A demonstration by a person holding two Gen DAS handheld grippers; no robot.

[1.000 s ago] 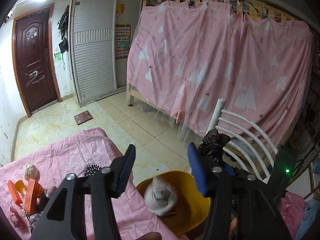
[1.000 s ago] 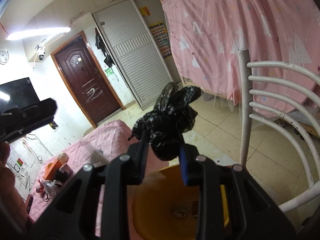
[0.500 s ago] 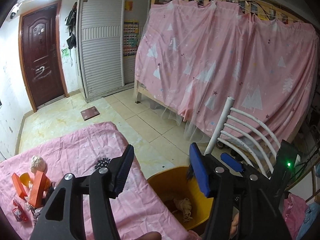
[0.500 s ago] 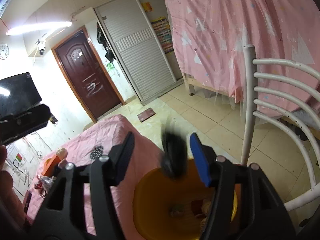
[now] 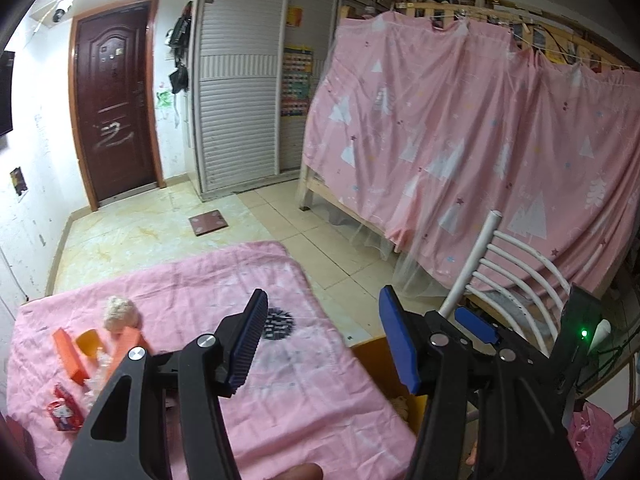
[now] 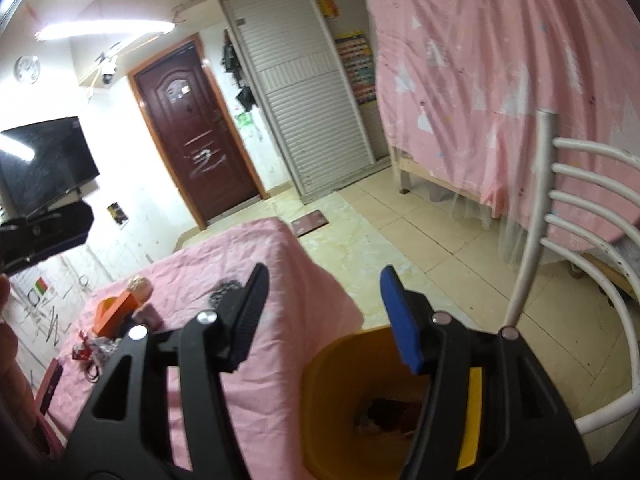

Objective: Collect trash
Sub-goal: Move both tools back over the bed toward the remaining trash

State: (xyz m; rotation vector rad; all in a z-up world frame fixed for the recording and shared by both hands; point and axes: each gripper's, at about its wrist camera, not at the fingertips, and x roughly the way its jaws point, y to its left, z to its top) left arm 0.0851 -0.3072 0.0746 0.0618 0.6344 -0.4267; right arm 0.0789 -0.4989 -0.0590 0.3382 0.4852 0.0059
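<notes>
A yellow bin [image 6: 332, 392] stands on the floor at the right end of the pink-covered table [image 5: 200, 276]; dark and pale trash [image 6: 384, 410] lies in its bottom. My right gripper [image 6: 324, 320] is open and empty above the bin's rim. My left gripper [image 5: 322, 340] is open and empty over the table's right end; the bin [image 5: 372, 354] shows just behind its right finger. On the table's left end lie orange boxes [image 5: 66, 352], a crumpled pale wad [image 5: 118, 310], a red packet [image 5: 64, 408] and a dark spiky item [image 5: 278, 322].
A white metal chair [image 6: 576, 248] stands right of the bin. A pink-curtained bunk bed [image 5: 460, 152] fills the right side. A brown door [image 5: 112, 96], a shuttered wardrobe [image 5: 240, 112] and a floor scale [image 5: 208, 222] lie beyond. A wall TV [image 6: 44, 164] hangs left.
My right gripper opened and the black bag fell into the bin. The pale wad dropped from my left gripper into the bin. Both grippers swung left toward the table.
</notes>
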